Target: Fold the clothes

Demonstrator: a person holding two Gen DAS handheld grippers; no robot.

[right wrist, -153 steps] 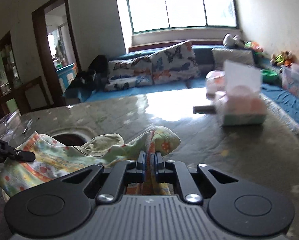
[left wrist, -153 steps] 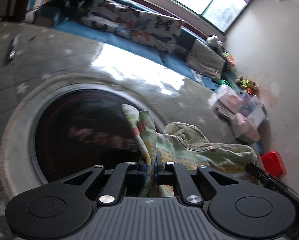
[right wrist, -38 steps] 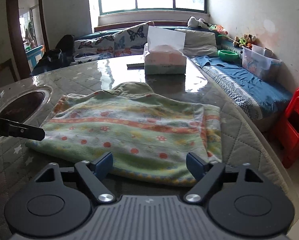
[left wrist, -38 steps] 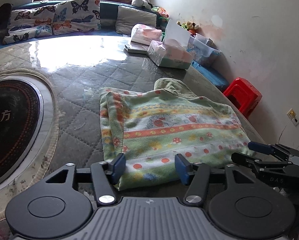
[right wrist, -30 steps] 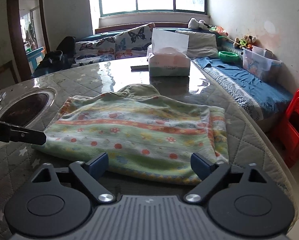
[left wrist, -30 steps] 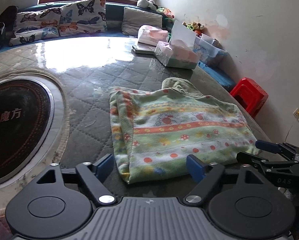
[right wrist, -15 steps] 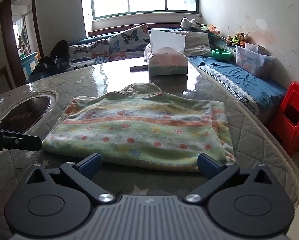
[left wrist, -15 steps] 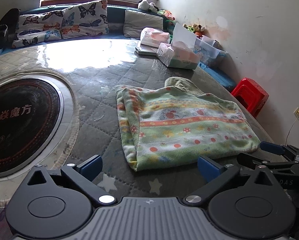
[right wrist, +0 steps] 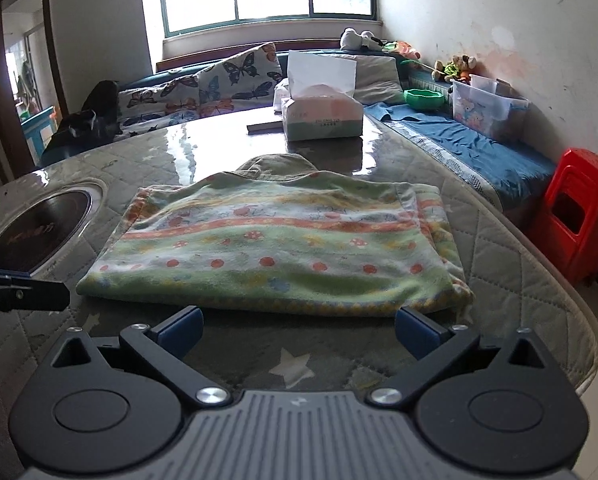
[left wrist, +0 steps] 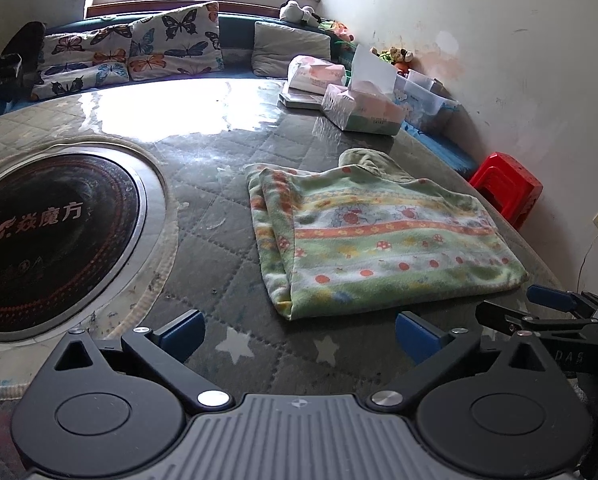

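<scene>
In the centre of both wrist views, the patterned fleece garment (left wrist: 379, 240) lies flat in a doubled-over rectangle on the quilted table (left wrist: 227, 184), both the left gripper (left wrist: 299, 330) and the right gripper (right wrist: 299, 326) spread wide and empty just short of it, so at least one fold looks done.

Folded garment (right wrist: 275, 248), green with orange stripes and dots, lies flat on the quilted table (right wrist: 511, 280). Right gripper (right wrist: 299, 330) sits just short of the garment's near edge, jaws spread wide, holding nothing. Tissue box (right wrist: 321, 116) stands beyond the garment. Inset round cooktop (right wrist: 39, 228) lies left of the garment; red stool (right wrist: 579, 216) stands to its right, off the table.
</scene>
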